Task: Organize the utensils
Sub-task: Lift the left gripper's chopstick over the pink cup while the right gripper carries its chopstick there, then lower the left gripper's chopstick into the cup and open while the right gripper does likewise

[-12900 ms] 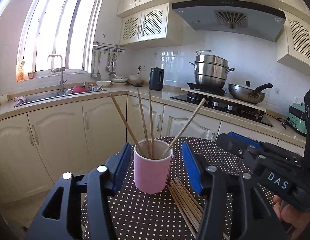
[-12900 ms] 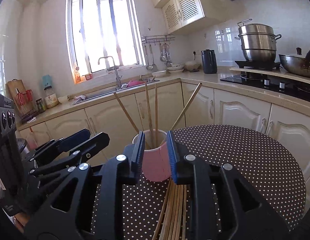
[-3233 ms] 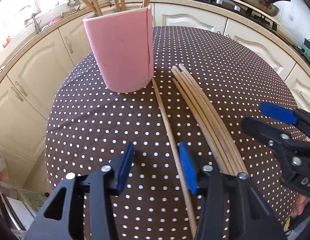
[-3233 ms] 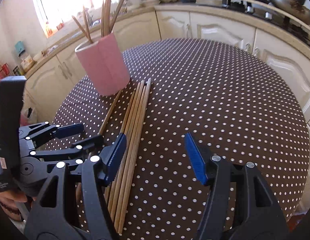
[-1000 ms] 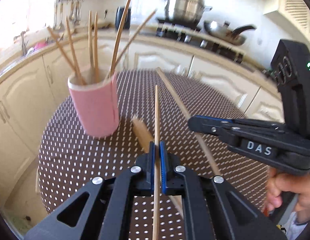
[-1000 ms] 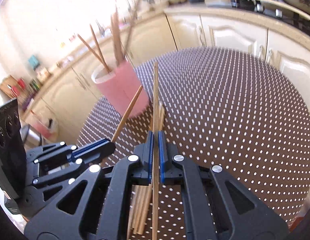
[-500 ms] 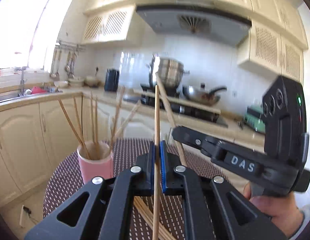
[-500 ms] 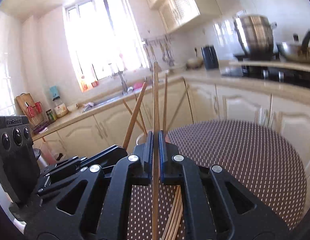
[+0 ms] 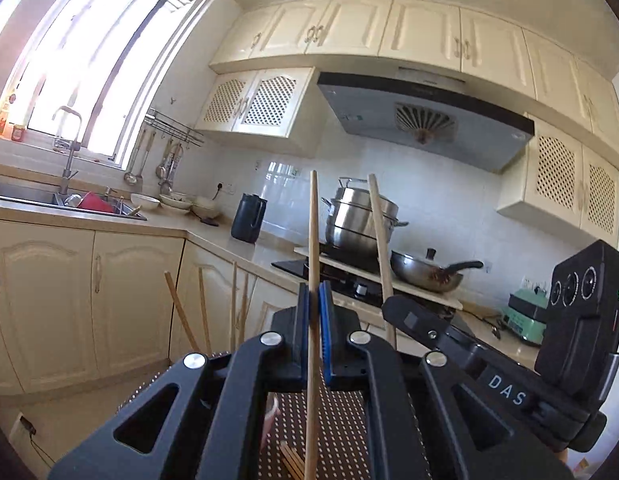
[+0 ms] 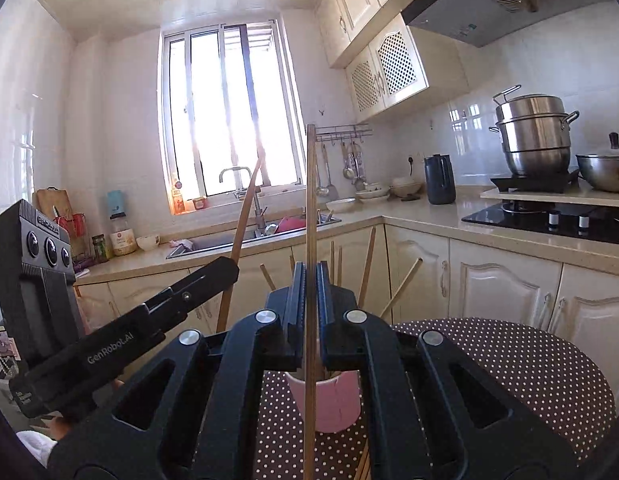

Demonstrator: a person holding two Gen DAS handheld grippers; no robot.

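Wooden chopsticks are the whole story here: one is pinched upright in the left gripper (image 9: 314,332), one in the right gripper (image 10: 308,312), each set of blue pads closed tight on its stick with no gap showing.

The left chopstick (image 9: 313,240) and the right chopstick (image 10: 309,200) are both held near vertical, tips well above the jaws. The pink cup (image 10: 333,404) sits on the dotted tablecloth (image 10: 509,364) just past the right gripper, already stuffed with several sticks fanned out at angles. A few loose chopsticks (image 9: 291,460) can be seen lying on the cloth near the bottom of the left view.

What could go wrong, probably: two sticks being carried in together means they could get knocked against each other or against the ones leaning out of the cup, and a thin round stick clamped at one point could easily pivot or slide through the pads. A clipped rim could also tip that light cup.

Both grippers are held level and pointed forward, side by side, left one just to the left of the cup.
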